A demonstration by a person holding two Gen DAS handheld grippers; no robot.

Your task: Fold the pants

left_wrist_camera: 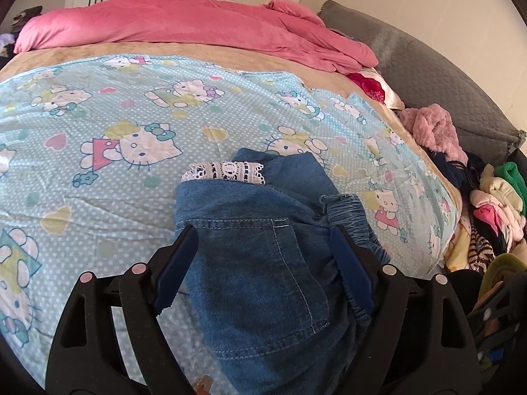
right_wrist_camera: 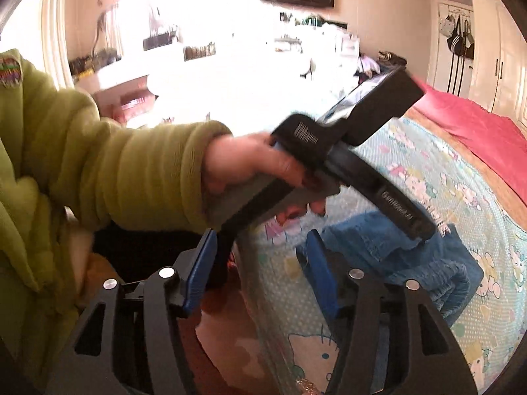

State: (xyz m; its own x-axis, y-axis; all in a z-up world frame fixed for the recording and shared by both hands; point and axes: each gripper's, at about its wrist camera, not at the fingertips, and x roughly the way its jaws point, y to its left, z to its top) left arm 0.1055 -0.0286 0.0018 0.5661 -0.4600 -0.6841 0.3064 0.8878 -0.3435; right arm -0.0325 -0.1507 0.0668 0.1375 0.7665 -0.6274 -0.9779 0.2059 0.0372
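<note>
Pants [left_wrist_camera: 263, 256], blue denim with a lace-trimmed hem, lie in a compact bundle on the cartoon-cat bedsheet [left_wrist_camera: 98, 131], low and just right of centre in the left wrist view. Their long axis appears to run from 6 toward 12 o'clock, the lace hem [left_wrist_camera: 224, 171] pointing to 12 and the gathered elastic waistband [left_wrist_camera: 349, 217] off at 3. I judge the folding nearly finished, at the tidying stage. Left gripper [left_wrist_camera: 260, 240] hangs over the bundle with its jaws spread wide to either side of it, pinching nothing. Right gripper [right_wrist_camera: 260, 250] is wide open too, empty, held off the bed's edge. Next move would likely call for pressing the bundle flat or squaring its edges.
</note>
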